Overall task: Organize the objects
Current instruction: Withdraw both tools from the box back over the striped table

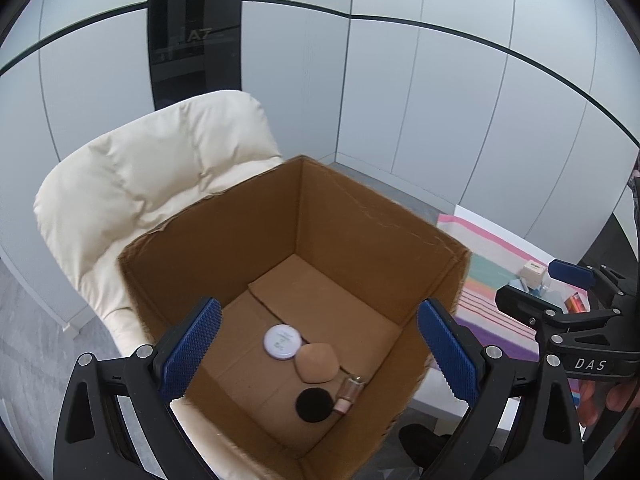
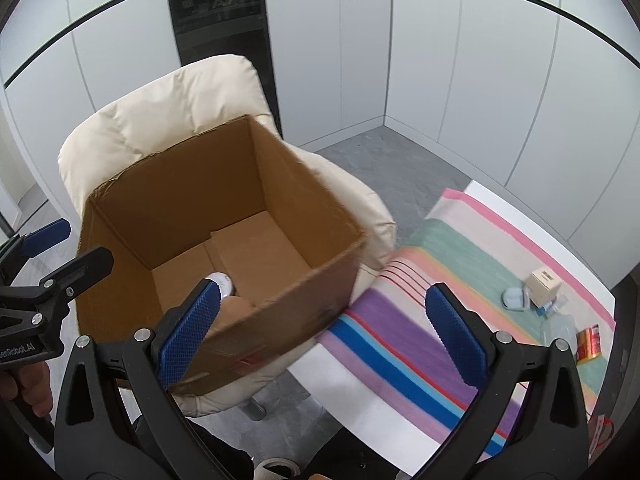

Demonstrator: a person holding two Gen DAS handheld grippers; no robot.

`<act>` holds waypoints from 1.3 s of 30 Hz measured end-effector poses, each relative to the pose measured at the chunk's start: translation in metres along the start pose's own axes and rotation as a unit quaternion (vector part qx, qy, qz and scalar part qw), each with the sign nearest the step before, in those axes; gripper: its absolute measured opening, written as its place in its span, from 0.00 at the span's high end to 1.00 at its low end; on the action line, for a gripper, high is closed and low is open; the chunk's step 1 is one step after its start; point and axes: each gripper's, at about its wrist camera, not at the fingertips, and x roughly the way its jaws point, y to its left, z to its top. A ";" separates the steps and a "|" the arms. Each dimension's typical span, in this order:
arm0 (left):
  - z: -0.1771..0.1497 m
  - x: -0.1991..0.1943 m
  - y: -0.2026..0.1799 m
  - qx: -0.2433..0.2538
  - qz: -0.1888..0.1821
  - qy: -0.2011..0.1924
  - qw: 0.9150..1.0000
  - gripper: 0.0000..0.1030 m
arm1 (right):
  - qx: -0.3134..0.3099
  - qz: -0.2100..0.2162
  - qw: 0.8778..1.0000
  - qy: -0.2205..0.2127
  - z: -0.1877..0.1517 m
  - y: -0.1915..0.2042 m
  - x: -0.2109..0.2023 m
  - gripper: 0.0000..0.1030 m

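An open cardboard box (image 1: 360, 216) stands on a cream chair and also shows in the right wrist view (image 2: 168, 200). Inside lie a white round jar (image 1: 281, 341), a tan sponge (image 1: 314, 363), a black round puff (image 1: 314, 405) and a small glass bottle (image 1: 349, 394). My left gripper (image 1: 320, 352) is open and empty above the box. My right gripper (image 2: 324, 332) is open and empty over the box's right edge and the striped cloth (image 2: 440, 320). On the cloth lie a small beige box (image 2: 542, 286), a pale blue case (image 2: 513, 298), a clear bottle (image 2: 560, 328) and a red packet (image 2: 589, 343).
The cream padded chair (image 1: 140, 184) holds the box. The white table (image 2: 360, 392) under the striped cloth stands to the right, its edge close to the chair. White wall panels and a dark glass strip (image 1: 196, 32) stand behind. Grey floor lies between.
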 end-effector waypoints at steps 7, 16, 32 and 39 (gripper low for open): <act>0.004 0.007 -0.032 0.015 -0.018 0.002 1.000 0.03 | 0.021 -0.015 1.000 -0.001 -0.008 -0.032 -0.009 0.00; 0.007 0.015 -0.078 0.043 -0.046 0.004 0.998 0.03 | 0.048 -0.036 0.998 -0.003 -0.022 -0.073 -0.024 0.00; 0.003 0.015 -0.173 0.106 -0.098 -0.004 0.989 0.03 | 0.111 -0.085 0.990 -0.007 -0.057 -0.154 -0.056 0.00; 0.002 0.014 -0.204 0.112 -0.120 -0.003 0.986 0.03 | 0.125 -0.111 0.986 -0.009 -0.074 -0.183 -0.072 0.00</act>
